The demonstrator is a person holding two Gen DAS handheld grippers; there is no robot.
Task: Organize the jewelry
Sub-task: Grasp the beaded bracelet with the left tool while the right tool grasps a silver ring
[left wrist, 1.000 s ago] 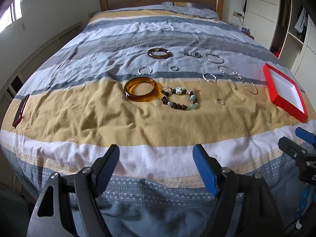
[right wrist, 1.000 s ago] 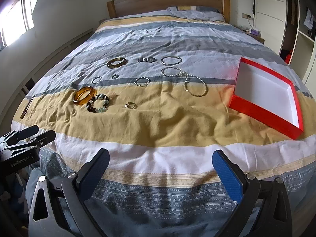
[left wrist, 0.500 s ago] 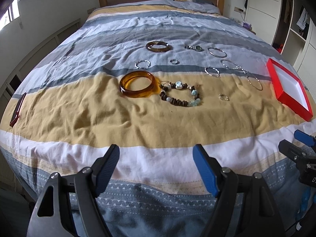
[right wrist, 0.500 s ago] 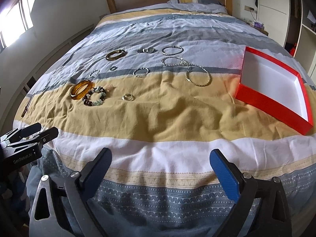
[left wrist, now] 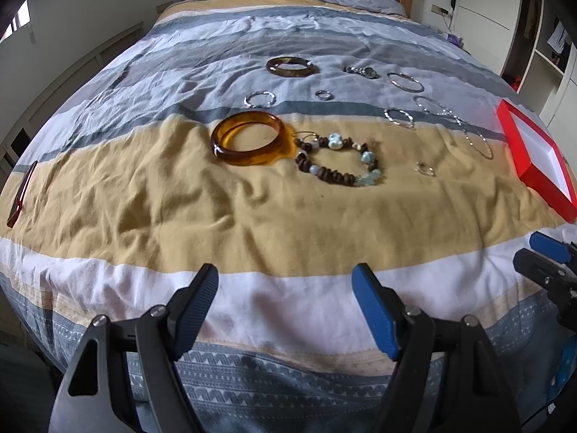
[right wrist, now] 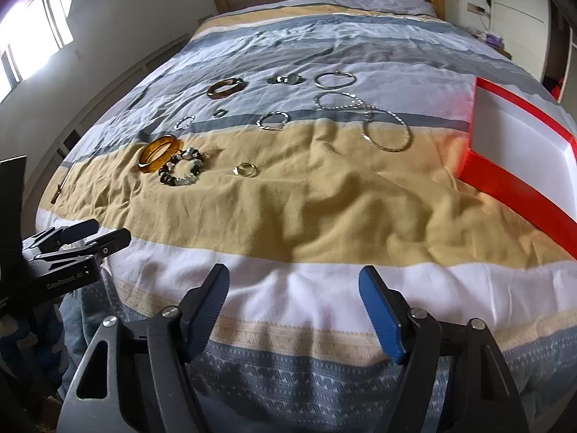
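Wrinkled striped bedspread [left wrist: 151, 195] carries a glossy amber bangle [left wrist: 249, 137] touching a beaded bracelet [left wrist: 339, 160]; both grippers' jaws released.

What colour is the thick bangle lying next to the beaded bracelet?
Translucent amber-orange bangle, touching the beaded bracelet; clearest in the left wrist view.

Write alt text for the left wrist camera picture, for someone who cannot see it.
Bracelets and rings lie scattered on a striped bed, an amber bangle and a beaded bracelet nearest. The open left gripper hovers empty at the bed's foot; a red box sits far right.
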